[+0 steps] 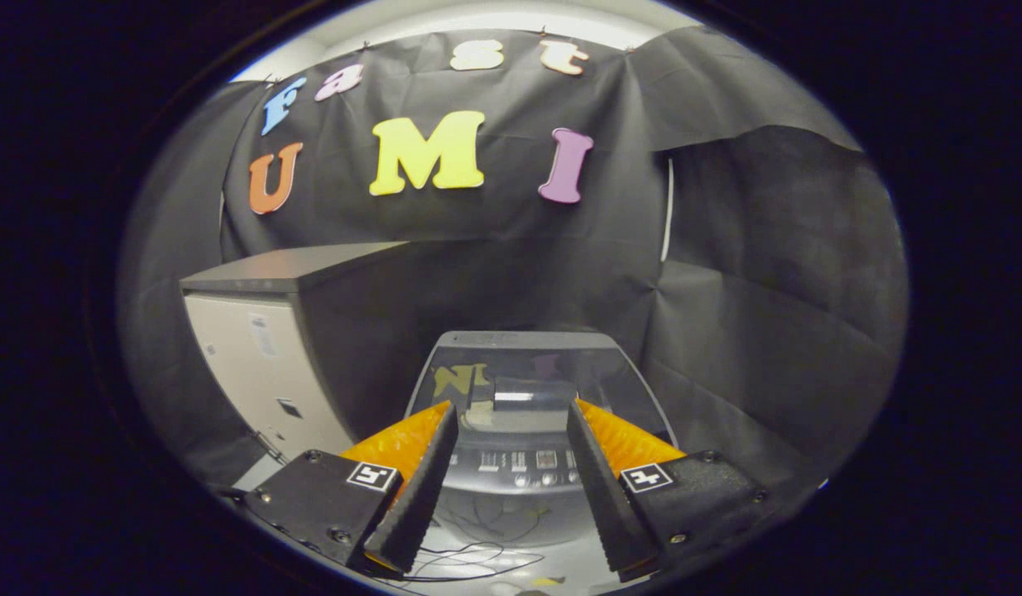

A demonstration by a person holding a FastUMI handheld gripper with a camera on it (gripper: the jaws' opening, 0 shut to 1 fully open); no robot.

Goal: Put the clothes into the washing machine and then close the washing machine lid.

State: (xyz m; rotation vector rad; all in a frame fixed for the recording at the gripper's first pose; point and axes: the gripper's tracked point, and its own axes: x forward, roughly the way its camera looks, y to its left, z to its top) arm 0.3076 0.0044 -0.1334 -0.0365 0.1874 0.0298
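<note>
My gripper hangs with jaws spread, nothing between them. Just ahead sits the washing machine, its glass lid down, blocking the drum. A cabinet crowds the left; black cloth wall hems in the far and right sides. Loose cables lie below.

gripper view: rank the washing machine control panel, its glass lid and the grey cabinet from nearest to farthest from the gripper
The gripper is open, holding nothing.
1. Control panel: between the fingers, just ahead.
2. Glass lid: beyond the panel, lying shut on the washing machine.
3. Grey cabinet: standing off to the left, farthest.
</note>
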